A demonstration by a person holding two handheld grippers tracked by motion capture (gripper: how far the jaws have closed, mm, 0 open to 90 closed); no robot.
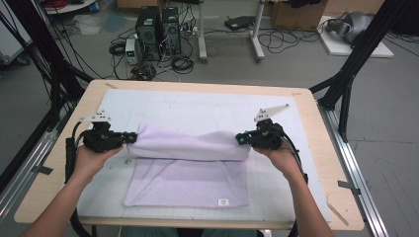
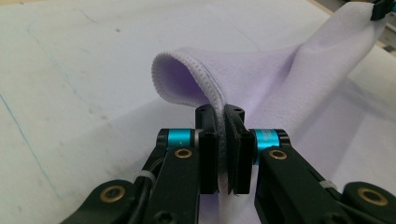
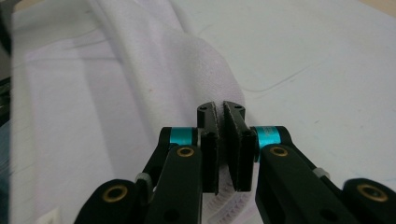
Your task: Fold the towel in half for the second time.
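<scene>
Now the left gripper (image 1: 129, 138) and the right gripper (image 1: 240, 139) each pinch a far corner of the purple towel (image 1: 190, 173), lifted over the middle of the table (image 1: 306, 106). If one pulls too hard, a corner could slip out and flop down crooked.

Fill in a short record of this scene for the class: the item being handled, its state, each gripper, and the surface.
item: pale lilac rectangular cloth towel
state: far edge lifted off the mat, near part lying flat
left gripper: shut on the towel's left far corner
right gripper: shut on the towel's right far corner
surface: white gridded mat on a light wooden table
</scene>
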